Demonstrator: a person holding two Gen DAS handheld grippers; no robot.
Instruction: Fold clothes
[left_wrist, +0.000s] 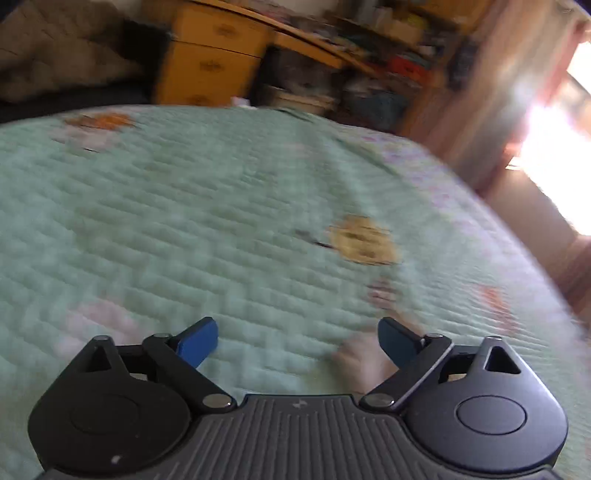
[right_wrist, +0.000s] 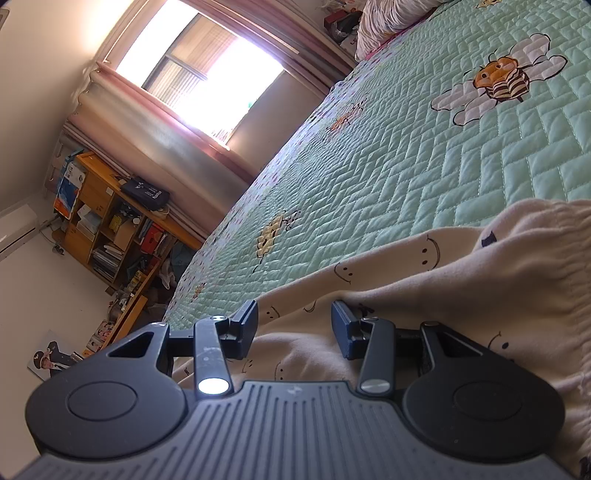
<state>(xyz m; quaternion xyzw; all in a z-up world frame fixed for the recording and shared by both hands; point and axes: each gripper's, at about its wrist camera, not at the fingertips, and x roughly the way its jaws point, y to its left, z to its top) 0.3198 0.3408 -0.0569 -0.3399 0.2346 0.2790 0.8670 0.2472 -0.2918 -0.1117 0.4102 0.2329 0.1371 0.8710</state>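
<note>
In the right wrist view a cream garment (right_wrist: 480, 280) printed with small smiley faces lies rumpled on the green quilted bedspread (right_wrist: 406, 155). My right gripper (right_wrist: 293, 314) rests low over its edge with the jaws partly apart. Cloth lies under and between the fingers, and the pads do not visibly press on it. A raised fold of the garment stands just right of the right finger. The left wrist view is blurred. There my left gripper (left_wrist: 295, 328) stands wide open above the bare bedspread (left_wrist: 221, 206) with nothing between its fingers; no garment shows in that view.
A bee picture (right_wrist: 498, 79) is stitched on the quilt and a pillow (right_wrist: 388, 22) lies at the head end. Beyond the bed's far edge stand a wooden drawer unit (left_wrist: 210, 62), cluttered shelves (right_wrist: 110, 229) and a bright curtained window (right_wrist: 207, 74).
</note>
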